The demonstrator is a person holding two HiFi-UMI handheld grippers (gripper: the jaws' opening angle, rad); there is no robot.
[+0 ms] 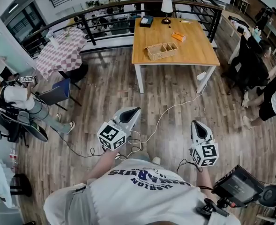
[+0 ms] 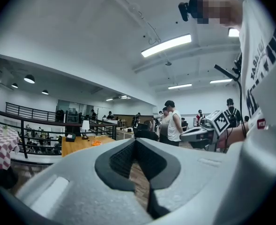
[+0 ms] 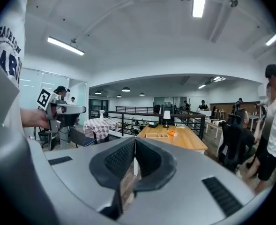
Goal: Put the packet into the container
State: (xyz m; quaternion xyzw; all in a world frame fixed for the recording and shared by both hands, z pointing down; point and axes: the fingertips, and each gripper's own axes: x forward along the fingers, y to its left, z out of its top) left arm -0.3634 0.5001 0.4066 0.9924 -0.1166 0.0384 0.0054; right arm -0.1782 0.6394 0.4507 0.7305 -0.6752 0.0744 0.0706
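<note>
Nothing of the task is done yet, judging by how things lie: the person stands on the wooden floor well apart from the table [image 1: 194,50], which is far ahead, and neither tool has anything in it. The left gripper [image 1: 130,114] has its jaws closed tip to tip with nothing between them; only the floor shows through the slit lower down. The right gripper [image 1: 199,128] is likewise closed on itself and empty. The packet [image 1: 178,36], a single orange one, lies flat on the far right part of the tabletop, outside the container [image 1: 162,50] and near it but not touching. There is one container, a pale open tray split into compartments, sitting nearer the middle of the table, and all of its compartments look empty. Also on the table are one lamp [image 1: 166,7] and one dark box [image 1: 146,21], both at the far edge. Everything remains: walking up to the table, opening a gripper, taking hold of the packet, carrying it over the tray and letting it go inside a compartment. Two grippers, one packet, one container.
</note>
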